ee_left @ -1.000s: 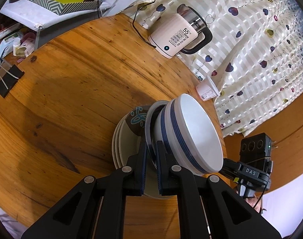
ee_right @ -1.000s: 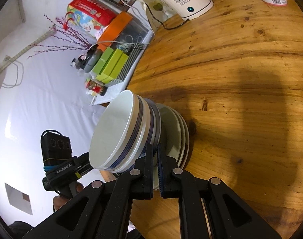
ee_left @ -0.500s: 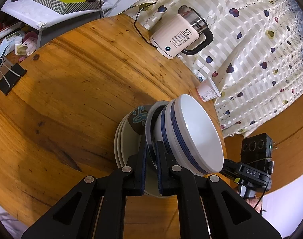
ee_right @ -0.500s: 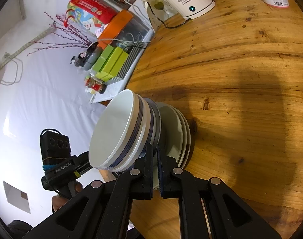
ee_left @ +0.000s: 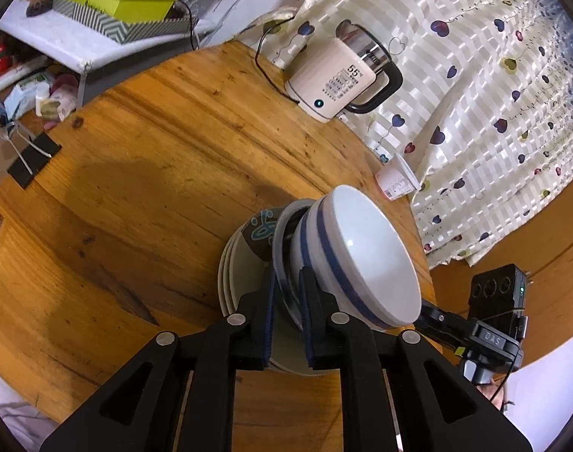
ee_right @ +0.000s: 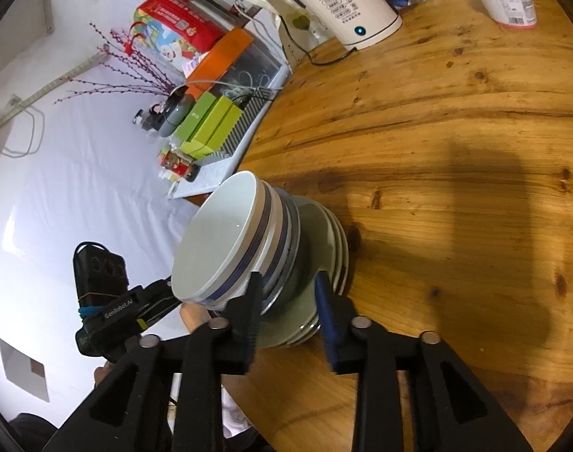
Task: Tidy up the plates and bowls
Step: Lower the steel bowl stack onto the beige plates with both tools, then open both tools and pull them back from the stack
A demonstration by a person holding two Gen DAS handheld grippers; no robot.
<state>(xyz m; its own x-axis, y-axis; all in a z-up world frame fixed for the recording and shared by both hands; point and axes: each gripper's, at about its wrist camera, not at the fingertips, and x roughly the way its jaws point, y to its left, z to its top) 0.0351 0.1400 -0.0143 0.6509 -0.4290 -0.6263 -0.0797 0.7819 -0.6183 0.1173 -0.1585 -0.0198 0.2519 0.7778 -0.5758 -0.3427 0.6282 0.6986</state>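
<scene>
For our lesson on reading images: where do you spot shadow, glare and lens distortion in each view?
Left wrist view: a broad soft shadow darkens the round wooden table; a small glare dot sits inside the white blue-banded bowl; the fisheye lens bends the heart-patterned curtain. Right wrist view: a dark shadow crosses the table at right; the cream electric kettle leans; the white wall is overexposed.

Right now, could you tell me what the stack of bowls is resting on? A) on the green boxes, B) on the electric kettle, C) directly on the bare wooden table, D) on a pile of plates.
D: the stack of bowls sits on a pile of plates, which itself lies on the wooden table near its edge.
</scene>
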